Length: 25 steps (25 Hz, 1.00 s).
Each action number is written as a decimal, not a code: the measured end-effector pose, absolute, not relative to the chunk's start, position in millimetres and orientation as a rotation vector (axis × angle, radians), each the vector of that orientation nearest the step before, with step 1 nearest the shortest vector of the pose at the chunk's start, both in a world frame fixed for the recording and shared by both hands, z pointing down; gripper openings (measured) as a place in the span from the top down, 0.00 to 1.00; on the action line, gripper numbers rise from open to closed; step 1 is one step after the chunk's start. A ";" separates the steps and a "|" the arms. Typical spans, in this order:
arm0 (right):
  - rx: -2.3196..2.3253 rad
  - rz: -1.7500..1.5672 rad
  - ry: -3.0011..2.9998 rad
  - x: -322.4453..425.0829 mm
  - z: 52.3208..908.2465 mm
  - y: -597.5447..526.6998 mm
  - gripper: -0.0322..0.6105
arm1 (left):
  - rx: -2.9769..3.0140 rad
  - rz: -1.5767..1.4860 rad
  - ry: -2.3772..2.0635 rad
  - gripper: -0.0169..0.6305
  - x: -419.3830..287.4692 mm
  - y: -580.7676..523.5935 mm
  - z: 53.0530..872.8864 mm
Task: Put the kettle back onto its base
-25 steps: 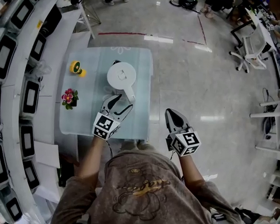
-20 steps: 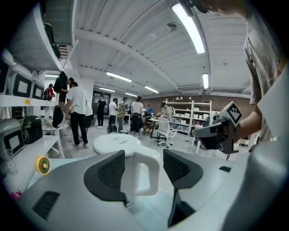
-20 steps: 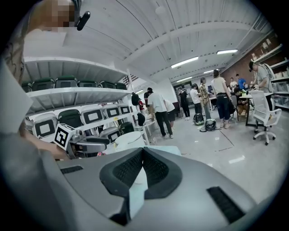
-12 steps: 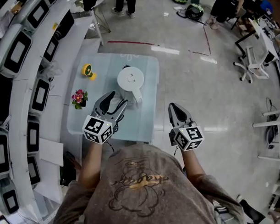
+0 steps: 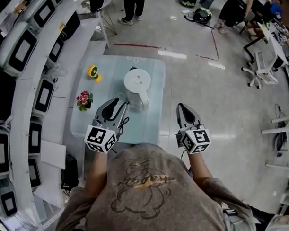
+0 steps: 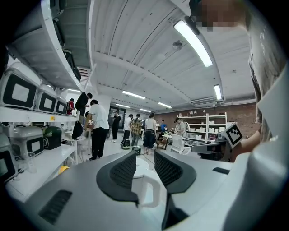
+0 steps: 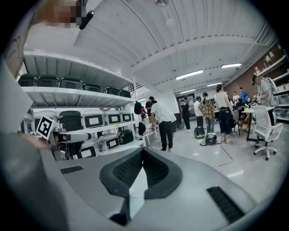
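The white kettle (image 5: 136,85) stands on the pale glass table (image 5: 87,122), handle toward me; I cannot make out its base under it. My left gripper (image 5: 118,104) hovers just left of the handle and apart from it. Its jaws are closing with nothing between them. In the left gripper view (image 6: 144,155) the kettle (image 6: 145,180) shows through the gap, lower down and ahead. My right gripper (image 5: 183,107) hangs off the table's right side over the floor, shut and empty. The right gripper view (image 7: 142,152) shows its pads together.
A yellow roll (image 5: 93,72) and a small pot of flowers (image 5: 83,99) sit on the table's left part. Curved white shelves (image 5: 27,85) with appliances run along the left. People stand at the far end (image 5: 134,3); office chairs (image 5: 260,50) are at the right.
My left gripper has lifted and drawn back from the kettle's handle, and its jaws have narrowed. The right gripper rose a little. The kettle has stayed put.
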State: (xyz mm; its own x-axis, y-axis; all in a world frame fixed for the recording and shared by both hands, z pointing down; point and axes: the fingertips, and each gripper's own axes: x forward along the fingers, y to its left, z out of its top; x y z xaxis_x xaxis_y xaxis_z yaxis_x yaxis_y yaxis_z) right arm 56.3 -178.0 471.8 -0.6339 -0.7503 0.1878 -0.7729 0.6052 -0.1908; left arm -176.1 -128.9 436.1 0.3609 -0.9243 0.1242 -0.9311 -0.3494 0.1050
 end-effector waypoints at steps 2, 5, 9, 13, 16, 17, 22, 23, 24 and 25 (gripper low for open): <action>1.299 0.393 -2.733 56.1 475.6 -176.1 0.95 | 2.444 0.068 -1.711 0.82 -177.8 -127.8 441.2; 1.300 0.399 -2.731 57.1 482.1 -173.6 0.95 | 2.413 0.082 -1.737 0.89 -179.7 -124.9 454.3; 1.294 0.408 -2.728 57.7 490.1 -170.3 0.95 | 2.388 0.092 -1.757 0.94 -179.4 -118.9 468.8; 1.290 0.419 -2.719 61.4 500.5 -166.5 0.95 | 2.370 0.082 -1.763 0.94 -176.9 -115.8 477.8; 1.293 0.426 -2.715 62.3 505.9 -164.3 0.95 | 2.358 0.091 -1.766 0.94 -177.0 -114.4 482.6; 1.294 0.427 -2.713 62.4 506.6 -163.9 0.95 | 2.357 0.091 -1.765 0.94 -177.0 -113.8 482.6; 1.298 0.438 -2.703 64.4 505.8 -164.1 0.95 | 2.350 0.078 -1.768 0.94 -177.5 -110.8 477.6; 1.296 0.439 -2.703 64.7 505.7 -164.2 0.95 | 2.346 0.074 -1.769 0.94 -177.8 -110.2 477.2; 1.293 0.438 -2.704 64.6 505.6 -164.2 0.95 | 2.344 0.072 -1.769 0.94 -178.0 -109.7 476.7; 1.291 0.439 -2.705 64.4 505.3 -164.2 0.95 | 2.344 0.071 -1.769 0.94 -177.9 -109.2 476.2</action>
